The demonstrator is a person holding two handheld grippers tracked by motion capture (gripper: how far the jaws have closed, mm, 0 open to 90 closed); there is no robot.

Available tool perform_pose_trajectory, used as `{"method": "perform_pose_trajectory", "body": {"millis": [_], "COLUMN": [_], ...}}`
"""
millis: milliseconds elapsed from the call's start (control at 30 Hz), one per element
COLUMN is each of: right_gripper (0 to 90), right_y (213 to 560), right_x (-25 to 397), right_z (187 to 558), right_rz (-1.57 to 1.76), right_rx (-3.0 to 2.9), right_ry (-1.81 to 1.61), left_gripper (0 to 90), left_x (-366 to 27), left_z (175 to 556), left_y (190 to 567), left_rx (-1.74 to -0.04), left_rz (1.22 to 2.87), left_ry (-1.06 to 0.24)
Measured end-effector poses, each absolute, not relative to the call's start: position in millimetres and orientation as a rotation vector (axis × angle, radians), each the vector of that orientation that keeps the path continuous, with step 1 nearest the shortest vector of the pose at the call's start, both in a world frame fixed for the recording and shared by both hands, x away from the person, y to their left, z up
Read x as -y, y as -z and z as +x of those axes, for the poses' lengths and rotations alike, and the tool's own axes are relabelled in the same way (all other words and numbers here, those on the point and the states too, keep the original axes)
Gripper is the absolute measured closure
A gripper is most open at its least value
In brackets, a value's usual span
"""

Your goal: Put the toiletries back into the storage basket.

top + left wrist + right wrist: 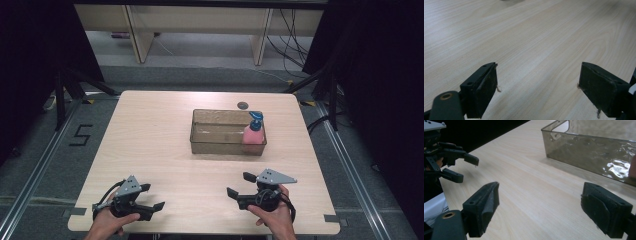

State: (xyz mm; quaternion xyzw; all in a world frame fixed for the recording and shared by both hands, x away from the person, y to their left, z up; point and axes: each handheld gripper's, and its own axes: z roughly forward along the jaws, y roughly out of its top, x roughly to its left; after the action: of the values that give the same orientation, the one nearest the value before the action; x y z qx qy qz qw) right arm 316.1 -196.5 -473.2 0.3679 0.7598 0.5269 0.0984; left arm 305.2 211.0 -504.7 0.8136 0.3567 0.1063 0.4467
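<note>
A pale wood-grain table (165, 145) carries everything. On its far right part sits a rectangular bin (215, 145) of smoky, see-through plastic, low-walled, with a cut-out grip in its end wall and a glossy, rippled sheen on its near side in the right gripper view. Inside the bin, in the right-hand end against the near wall, stands a pink bottle (253, 134) with a blue pump top, upright. Just beyond the bin a small dark round disc (243, 105) lies on the wood.

Near the front edge, well short of the bin, the left gripper (153, 198) is held low over the table, jaws spread wide with nothing between them but bare wood. The right gripper (240, 184) is likewise spread wide and empty, its jaws pointing toward the left gripper and the bin's near wall.
</note>
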Motion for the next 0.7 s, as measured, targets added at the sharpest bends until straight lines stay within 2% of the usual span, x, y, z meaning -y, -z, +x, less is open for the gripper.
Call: {"method": "perform_pose_trajectory", "body": {"millis": [700], "right_gripper": [15.5], "right_y": [482], "right_x": [204], "right_z": [299], "right_rz": [1.083], "right_rx": [-2.284], "right_ry": [-1.525], "left_gripper": [14.8], "left_x": [-211], "left_z": [305], "left_y": [505], "left_rx": [-0.881], "left_rz": [2.017], "left_ry": [-0.261]}}
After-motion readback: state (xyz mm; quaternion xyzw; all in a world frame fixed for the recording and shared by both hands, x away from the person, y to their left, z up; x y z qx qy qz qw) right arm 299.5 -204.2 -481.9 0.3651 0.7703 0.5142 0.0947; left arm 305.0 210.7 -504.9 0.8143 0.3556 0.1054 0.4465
